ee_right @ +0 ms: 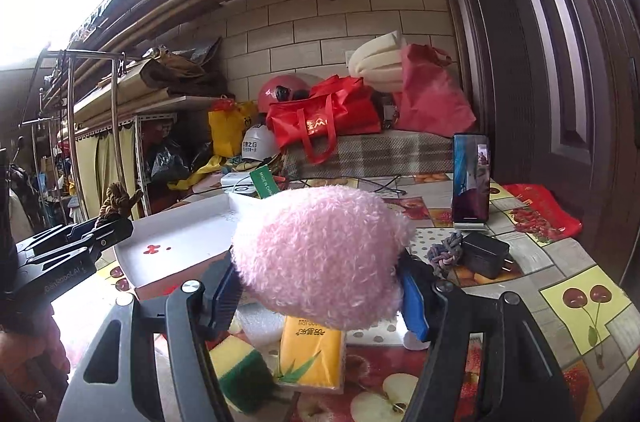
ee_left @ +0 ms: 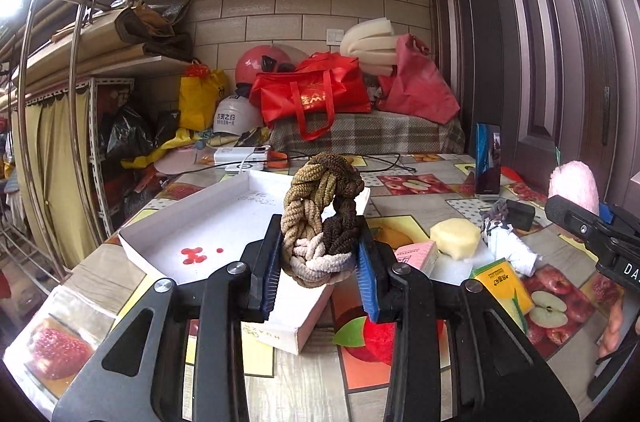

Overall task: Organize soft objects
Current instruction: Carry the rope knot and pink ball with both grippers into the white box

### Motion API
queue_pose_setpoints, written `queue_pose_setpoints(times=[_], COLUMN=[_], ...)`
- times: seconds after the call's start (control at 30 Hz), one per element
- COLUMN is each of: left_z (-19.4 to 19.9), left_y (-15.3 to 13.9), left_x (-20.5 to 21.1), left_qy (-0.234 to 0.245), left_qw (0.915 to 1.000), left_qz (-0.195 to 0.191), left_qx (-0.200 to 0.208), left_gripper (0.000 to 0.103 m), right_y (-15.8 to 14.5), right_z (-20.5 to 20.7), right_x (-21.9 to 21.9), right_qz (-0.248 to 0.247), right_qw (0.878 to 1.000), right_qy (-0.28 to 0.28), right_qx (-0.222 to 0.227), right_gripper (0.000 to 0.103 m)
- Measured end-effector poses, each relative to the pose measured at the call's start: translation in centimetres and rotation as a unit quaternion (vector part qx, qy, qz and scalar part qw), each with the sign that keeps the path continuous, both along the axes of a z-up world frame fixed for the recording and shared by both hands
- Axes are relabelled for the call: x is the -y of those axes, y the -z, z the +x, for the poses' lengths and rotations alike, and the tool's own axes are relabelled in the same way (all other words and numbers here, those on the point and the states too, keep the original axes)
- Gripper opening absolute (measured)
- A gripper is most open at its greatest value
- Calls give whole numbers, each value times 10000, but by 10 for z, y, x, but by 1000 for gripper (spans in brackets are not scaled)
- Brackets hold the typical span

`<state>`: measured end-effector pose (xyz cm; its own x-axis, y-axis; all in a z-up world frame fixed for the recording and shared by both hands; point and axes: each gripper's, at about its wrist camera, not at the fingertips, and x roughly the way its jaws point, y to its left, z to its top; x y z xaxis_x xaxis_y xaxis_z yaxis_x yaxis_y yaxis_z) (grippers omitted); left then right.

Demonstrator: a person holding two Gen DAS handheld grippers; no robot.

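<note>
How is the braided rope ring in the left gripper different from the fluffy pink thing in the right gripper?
The braided rope ring is an open loop of knotted cord shading from cream through tan to dark brown; the fluffy pink plush is one solid, rounded, single-coloured lump. The ring stands upright and narrow in the left gripper; the plush bulges past the pads of the right gripper, and only it carries a green tag. Both are soft, and each is clamped above the table.
</note>
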<state>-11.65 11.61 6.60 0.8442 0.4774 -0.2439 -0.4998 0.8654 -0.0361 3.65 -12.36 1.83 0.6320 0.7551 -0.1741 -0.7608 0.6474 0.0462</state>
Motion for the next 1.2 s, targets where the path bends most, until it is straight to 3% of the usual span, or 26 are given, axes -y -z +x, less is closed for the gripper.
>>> queue_pose_setpoints(times=[0.23, 0.37, 0.5, 0.57, 0.63, 0.67, 0.83, 0.97, 1.2], left_z=[-12, -10, -5, 6, 18, 19, 23, 36, 48], left_y=[-6, -24, -39, -42, -40, -40, -33, -9, 17], left_x=[-9, -12, -20, -48, -92, -107, -129, -143, -167], left_qy=[-157, 105, 62, 31, -11, -70, -503, -519, -741], left_qw=[9997, 9992, 9996, 9993, 9922, 9885, 9888, 9819, 9734], left_qz=[-77, -245, -92, -353, -1233, -1495, -1326, -1700, -2089], left_qx=[180, 291, 271, 104, -184, -230, -470, -653, -587], left_gripper=[32, 32, 33, 33, 32, 32, 33, 34, 36], right_y=[-5, -21, -31, -35, -37, -38, -30, -1, 22], right_z=[-13, -10, -9, -2, 11, 18, 26, 43, 50], right_x=[-13, -25, -33, -50, -71, -81, -125, -168, -217], right_qz=[97, 166, 268, 194, 146, 101, -239, -692, -1121], right_qw=[9996, 9992, 9991, 9980, 9932, 9904, 9806, 9540, 9434], right_qy=[-248, -353, -341, -552, -794, -864, -1145, -1418, -1440], right_qx=[101, 18, 40, -250, -838, -1071, -1572, -2551, -2770], right_gripper=[67, 67, 67, 67, 67, 67, 67, 67, 68])
